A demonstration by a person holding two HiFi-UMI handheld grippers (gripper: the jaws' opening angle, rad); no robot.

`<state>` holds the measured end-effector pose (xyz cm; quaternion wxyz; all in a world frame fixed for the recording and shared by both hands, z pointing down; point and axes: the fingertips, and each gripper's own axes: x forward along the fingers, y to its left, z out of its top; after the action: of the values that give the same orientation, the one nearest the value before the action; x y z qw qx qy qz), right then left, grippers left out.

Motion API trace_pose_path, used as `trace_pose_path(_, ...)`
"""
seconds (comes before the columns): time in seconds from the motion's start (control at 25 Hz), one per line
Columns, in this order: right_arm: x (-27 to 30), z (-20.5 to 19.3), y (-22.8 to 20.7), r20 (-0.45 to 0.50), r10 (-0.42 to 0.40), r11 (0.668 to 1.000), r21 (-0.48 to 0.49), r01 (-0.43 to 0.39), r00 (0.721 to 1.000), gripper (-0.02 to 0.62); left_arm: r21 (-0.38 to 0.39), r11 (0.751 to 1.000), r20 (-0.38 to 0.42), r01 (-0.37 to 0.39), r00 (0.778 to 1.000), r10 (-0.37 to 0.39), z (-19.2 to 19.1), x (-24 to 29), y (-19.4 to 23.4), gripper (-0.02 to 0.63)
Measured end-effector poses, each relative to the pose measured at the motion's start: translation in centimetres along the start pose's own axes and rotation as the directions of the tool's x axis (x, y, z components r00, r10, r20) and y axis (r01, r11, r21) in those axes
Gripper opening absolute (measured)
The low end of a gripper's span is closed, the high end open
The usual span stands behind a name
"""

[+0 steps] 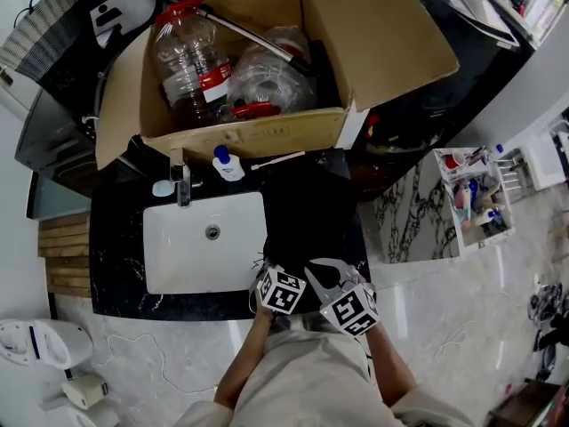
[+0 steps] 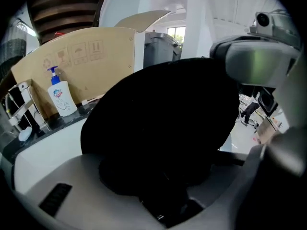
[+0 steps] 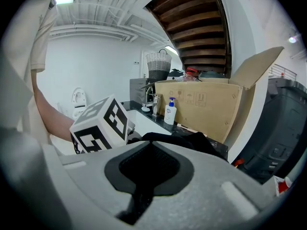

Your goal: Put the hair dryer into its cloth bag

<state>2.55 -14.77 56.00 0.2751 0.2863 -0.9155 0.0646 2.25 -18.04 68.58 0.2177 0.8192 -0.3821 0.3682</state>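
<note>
A black cloth bag (image 1: 307, 212) lies bunched on the dark counter to the right of the sink. In the left gripper view its black bulk (image 2: 163, 123) fills the space between the grey jaws, and my left gripper (image 1: 289, 272) is shut on it at the near end. My right gripper (image 1: 336, 278) hovers just right of the left one, with its jaws together and nothing visible between them. The bag's cloth (image 3: 196, 142) lies just beyond the right gripper (image 3: 148, 162). No hair dryer shows apart from the black bulk.
A white sink (image 1: 169, 247) with a faucet (image 1: 182, 185) sits left of the bag. A soap bottle (image 1: 227, 165) stands behind it, before an open cardboard box (image 1: 391, 34) holding plastic jars. A toilet (image 1: 36, 343) is at lower left and a toiletry shelf (image 1: 476, 198) at the right.
</note>
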Motion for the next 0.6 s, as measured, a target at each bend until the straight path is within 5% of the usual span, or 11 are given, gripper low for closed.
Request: trace_pose_path(0.6, -0.3, -0.6, -0.7, 0.002, -0.004, 1.0, 0.023, 0.004, 1.0, 0.015, 0.035, 0.998, -0.007, -0.045, 0.999, 0.046, 0.1, 2.5, 0.1, 0.194)
